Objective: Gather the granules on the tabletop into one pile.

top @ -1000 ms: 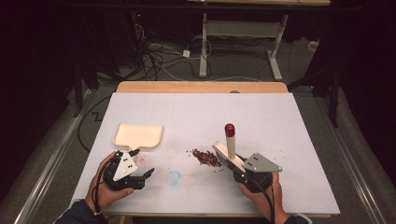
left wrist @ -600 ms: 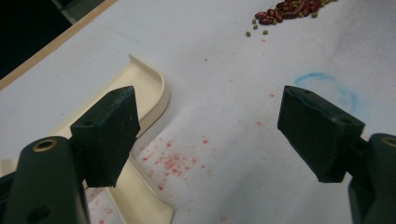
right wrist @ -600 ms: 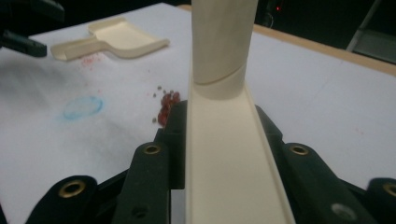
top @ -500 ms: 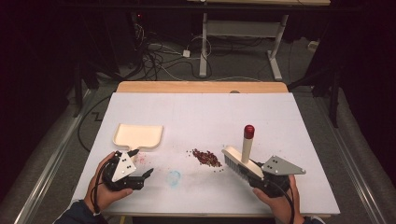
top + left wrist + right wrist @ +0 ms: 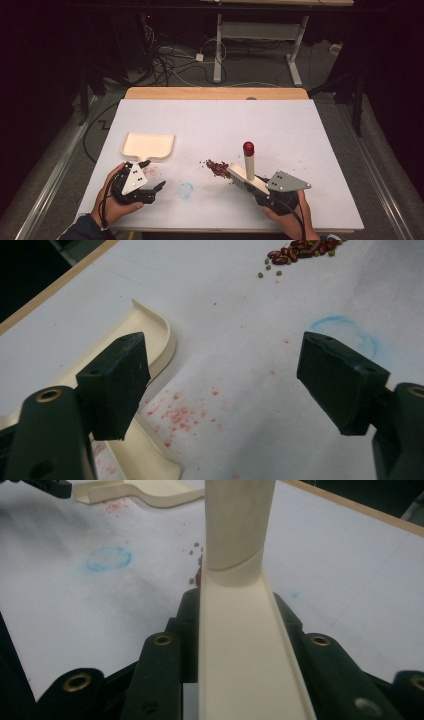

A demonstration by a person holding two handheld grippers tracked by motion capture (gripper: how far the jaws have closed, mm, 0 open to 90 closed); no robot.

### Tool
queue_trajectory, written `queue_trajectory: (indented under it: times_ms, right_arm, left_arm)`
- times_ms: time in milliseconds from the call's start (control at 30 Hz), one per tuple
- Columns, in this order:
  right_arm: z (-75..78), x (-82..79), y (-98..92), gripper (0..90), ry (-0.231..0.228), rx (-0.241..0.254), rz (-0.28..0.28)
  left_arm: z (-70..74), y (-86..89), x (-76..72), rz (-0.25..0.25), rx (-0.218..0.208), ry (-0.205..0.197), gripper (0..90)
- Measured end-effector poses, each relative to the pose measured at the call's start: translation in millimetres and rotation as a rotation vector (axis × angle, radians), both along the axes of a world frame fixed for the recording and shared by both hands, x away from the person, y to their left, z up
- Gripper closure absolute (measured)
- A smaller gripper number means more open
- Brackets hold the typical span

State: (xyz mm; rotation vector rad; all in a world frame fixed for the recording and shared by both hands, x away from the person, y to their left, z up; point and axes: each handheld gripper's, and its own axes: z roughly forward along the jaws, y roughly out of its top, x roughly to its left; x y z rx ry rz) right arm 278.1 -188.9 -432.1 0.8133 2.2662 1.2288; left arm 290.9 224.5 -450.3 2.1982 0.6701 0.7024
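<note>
A cream dustpan [image 5: 148,146] lies flat on the white table at the left, its handle toward my left gripper [image 5: 154,176]. That gripper is open, one jaw over the dustpan's handle [image 5: 150,340], nothing between the pads. A small pile of dark red beans [image 5: 217,167] lies mid-table, also at the top of the left gripper view [image 5: 300,250]. My right gripper [image 5: 252,186] is shut on the cream back of a hand brush [image 5: 240,650]. The brush's red-tipped handle [image 5: 248,161] stands upright, and its head sits just right of the beans.
A blue smudge [image 5: 185,190] marks the table between the two grippers, and red specks [image 5: 180,415] lie by the dustpan's handle. A wooden strip [image 5: 215,93] runs along the far edge. Beyond are cables and desk legs on the floor.
My right gripper swung to the right with the brush, then came back left to the edge of the beans. The left gripper and dustpan have not moved.
</note>
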Motion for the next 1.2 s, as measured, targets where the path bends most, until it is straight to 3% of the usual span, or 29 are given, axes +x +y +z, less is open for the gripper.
queue_trajectory:
  times_ms: [200, 267, 467, 600, 733, 867, 1033, 1100, 1200]
  right_arm:
    - [6.9, 0.3, -8.4, 67.3, -0.022, 0.025, -0.022]
    - [9.2, -0.3, -12.3, 67.3, -0.023, 0.054, 0.003]
    - [9.3, -5.1, -6.7, 67.3, -0.008, 0.154, 0.196]
    - [-5.8, -0.9, 11.4, 67.2, 0.018, 0.125, 0.320]
    - [-20.0, 16.1, 23.1, 67.3, 0.027, 0.110, 0.380]
    - [-22.4, 37.0, 25.9, 67.3, -0.015, 0.105, 0.378]
    - [-24.7, 60.8, 20.8, 67.3, -0.006, 0.140, 0.303]
    - [-23.7, 63.3, 21.5, 67.3, -0.006, 0.148, 0.280]
    - [-18.2, 59.5, 30.9, 67.3, -0.042, 0.130, 0.254]
  left_arm:
    - [0.3, 0.4, -0.1, 0.004, -0.002, -0.002, 20.5]
    - [0.8, 0.5, -0.5, 0.005, -0.002, -0.004, 20.5]
    - [1.2, 2.7, 0.5, 0.017, -0.014, -0.003, 20.5]
    - [1.2, 2.6, 0.7, 0.016, -0.015, -0.002, 20.5]
    - [1.0, 1.6, 1.5, 0.013, -0.014, -0.001, 20.5]
    - [0.5, 1.3, 2.6, 0.010, -0.015, 0.003, 20.5]
    - [0.1, 1.0, 2.4, 0.005, -0.012, 0.004, 20.5]
    - [0.3, 1.6, 2.3, 0.008, -0.013, 0.003, 20.5]
    - [0.8, 2.4, 2.3, 0.014, -0.014, 0.001, 20.5]
